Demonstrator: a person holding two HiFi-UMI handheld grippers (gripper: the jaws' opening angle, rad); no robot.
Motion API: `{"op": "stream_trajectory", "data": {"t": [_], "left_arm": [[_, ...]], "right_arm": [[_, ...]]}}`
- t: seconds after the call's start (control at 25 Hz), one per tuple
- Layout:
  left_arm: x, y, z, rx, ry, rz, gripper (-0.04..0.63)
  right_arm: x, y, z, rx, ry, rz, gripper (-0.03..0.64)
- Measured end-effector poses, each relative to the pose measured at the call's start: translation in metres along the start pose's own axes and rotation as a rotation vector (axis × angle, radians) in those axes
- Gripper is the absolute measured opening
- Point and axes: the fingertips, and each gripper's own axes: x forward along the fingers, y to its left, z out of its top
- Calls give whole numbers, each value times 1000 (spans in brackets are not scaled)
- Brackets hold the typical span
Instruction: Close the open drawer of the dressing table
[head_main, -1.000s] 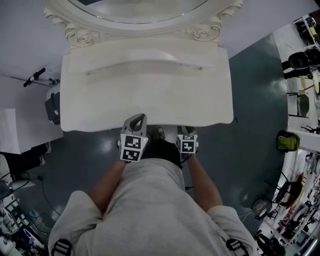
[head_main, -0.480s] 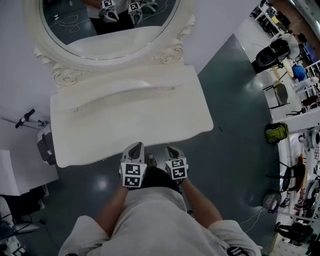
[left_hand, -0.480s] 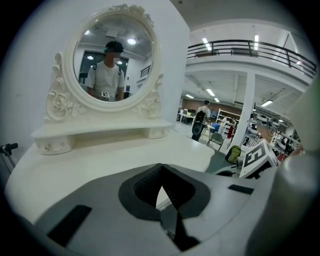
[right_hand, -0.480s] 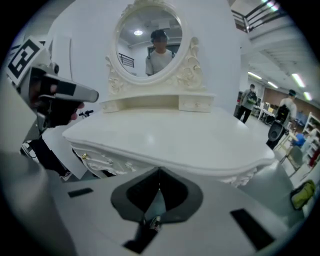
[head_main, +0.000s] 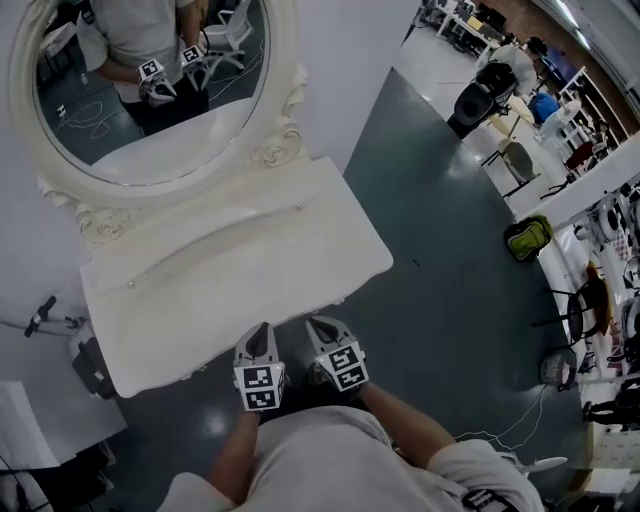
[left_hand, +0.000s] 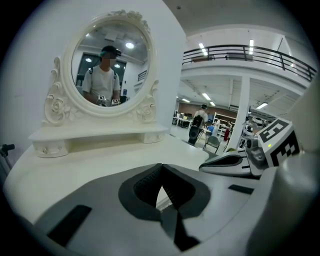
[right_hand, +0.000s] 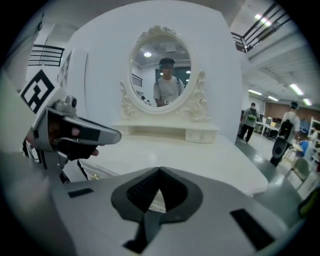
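The white dressing table (head_main: 240, 262) with its oval mirror (head_main: 150, 90) stands in front of me. No drawer juts out past its front edge in the head view, and the drawer front is hidden under the top. My left gripper (head_main: 262, 333) and right gripper (head_main: 318, 326) hover side by side just before that edge, above the level of the top. The left gripper (left_hand: 161, 168) is shut with nothing in it. The right gripper (right_hand: 159, 172) has just been closing; it is shut and nothing is between its jaws. Each gripper view shows the tabletop (right_hand: 200, 160) and mirror (left_hand: 111, 65) ahead.
A dark teal floor (head_main: 440, 250) runs to the right of the table. A yellow-green bag (head_main: 527, 238), chairs and cluttered benches line the far right. A black box (head_main: 90, 366) sits by the table's left end. People stand far behind in the hall.
Both grippers have come up and back from under the table's front edge. The head view has lifted and swung, so the mirror now shows and the table sits at the upper left.
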Motion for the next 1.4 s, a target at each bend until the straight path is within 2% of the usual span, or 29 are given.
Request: {"op": "stream_trajectory", "data": {"t": [0.48,0.72,0.92,1.16,1.4], "left_arm": [[-19,-48,16,0,-85,28,8],[-27,-114,23,16,-134,7,8],[-32,-184,22,43,-150,-42,8],[-38,-243,12,71,-163,-90,8],[-47,-279,-1,104,-140,-104,8]], "right_arm": [[-64,-3,35,-21,-160,30,15],[-119,-25,35,-30,-233,5,15],[-182,-48,26,-18,-287,-32,15],[-224,-69,-7,-70,-238,-113,15],[-260,-76,-20,-55,-274,-124,15]]}}
